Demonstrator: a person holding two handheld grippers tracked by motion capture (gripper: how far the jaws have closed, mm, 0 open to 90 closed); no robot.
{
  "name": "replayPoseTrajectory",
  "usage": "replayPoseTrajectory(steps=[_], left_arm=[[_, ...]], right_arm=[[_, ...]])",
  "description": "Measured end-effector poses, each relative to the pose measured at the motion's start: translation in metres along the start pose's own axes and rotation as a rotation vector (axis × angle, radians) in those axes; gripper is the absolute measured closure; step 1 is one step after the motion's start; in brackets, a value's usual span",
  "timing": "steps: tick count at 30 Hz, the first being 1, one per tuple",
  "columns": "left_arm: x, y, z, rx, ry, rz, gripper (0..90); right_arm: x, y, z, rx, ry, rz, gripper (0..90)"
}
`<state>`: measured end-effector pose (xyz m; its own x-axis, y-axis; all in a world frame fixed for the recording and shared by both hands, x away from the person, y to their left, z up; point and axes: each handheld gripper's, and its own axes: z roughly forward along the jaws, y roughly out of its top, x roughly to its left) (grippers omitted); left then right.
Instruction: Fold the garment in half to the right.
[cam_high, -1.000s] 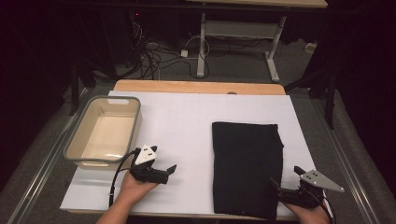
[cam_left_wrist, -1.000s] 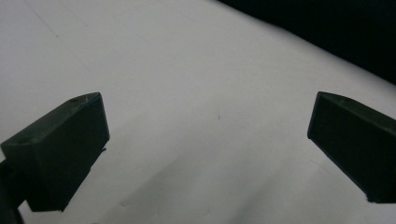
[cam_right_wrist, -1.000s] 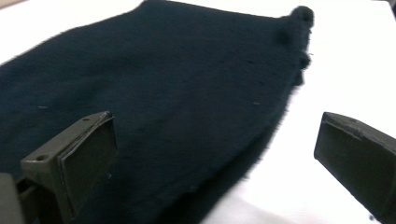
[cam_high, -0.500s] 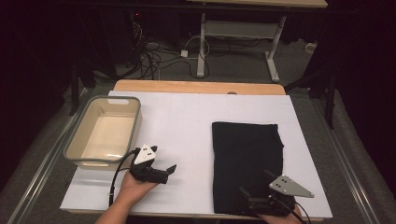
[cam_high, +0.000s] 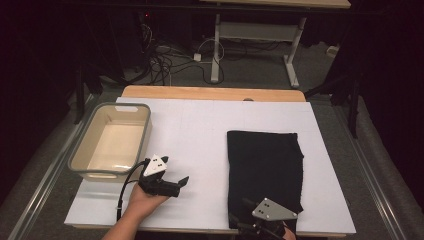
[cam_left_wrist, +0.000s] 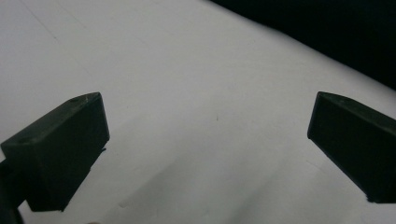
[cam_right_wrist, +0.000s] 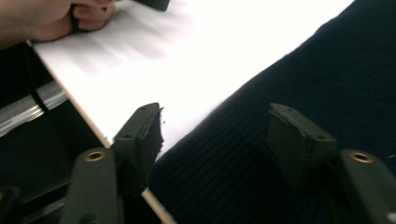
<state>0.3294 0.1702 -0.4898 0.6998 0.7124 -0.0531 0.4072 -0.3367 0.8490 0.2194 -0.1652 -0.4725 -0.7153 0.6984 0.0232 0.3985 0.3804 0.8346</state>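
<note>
Our right gripper, jaws apart, straddles the cloth corner at the table's near edge; left gripper idles released. Nothing grabbed yet.

Work surface: table, white top, light wood edge strip along far side. Stands on grey floor.

Tub: beige, rectangular, open top, interior bare. Rests at 9 o'clock, near left edge.

Cloth: black, knitted, folded into rectangle. Lies flat at 4 o'clock, near end reaching front table edge. Well apart from tub; bare white surface between.
</note>
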Motion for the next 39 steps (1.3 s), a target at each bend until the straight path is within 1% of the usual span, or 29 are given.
replayPoseTrajectory(steps=[3, 7, 16, 17, 22, 30, 34, 39], left_arm=[[0.0, 0.0, 0.0, 0.001, -0.001, -0.002, 0.0], [0.0, 0.0, 0.0, 0.001, -0.002, -0.001, 0.0], [0.0, 0.0, 0.0, 0.001, -0.001, -0.001, 0.0], [0.0, 0.0, 0.0, 0.001, -0.001, -0.001, 0.0], [0.0, 0.0, 0.0, 0.003, -0.002, -0.002, 0.0], [0.0, 0.0, 0.0, 0.001, 0.003, -0.002, 0.0], [0.0, 0.0, 0.0, 0.001, 0.007, -0.003, 0.0], [0.0, 0.0, 0.0, 0.002, 0.007, -0.003, 0.0]], right_arm=[[0.004, -0.004, 0.001, 0.035, -0.007, -0.024, 43.3], [0.009, -0.009, 0.002, 0.061, -0.011, -0.042, 43.7], [0.01, -0.01, 0.005, 0.073, -0.015, -0.051, 43.3], [0.011, -0.01, 0.005, 0.078, -0.015, -0.047, 43.0], [0.013, -0.011, 0.007, 0.095, -0.017, -0.059, 40.5], [0.015, -0.012, 0.01, 0.115, -0.024, -0.043, 40.1], [0.017, -0.013, 0.011, 0.117, -0.037, -0.046, 39.9], [0.023, -0.013, 0.016, 0.122, -0.067, -0.074, 39.1]])
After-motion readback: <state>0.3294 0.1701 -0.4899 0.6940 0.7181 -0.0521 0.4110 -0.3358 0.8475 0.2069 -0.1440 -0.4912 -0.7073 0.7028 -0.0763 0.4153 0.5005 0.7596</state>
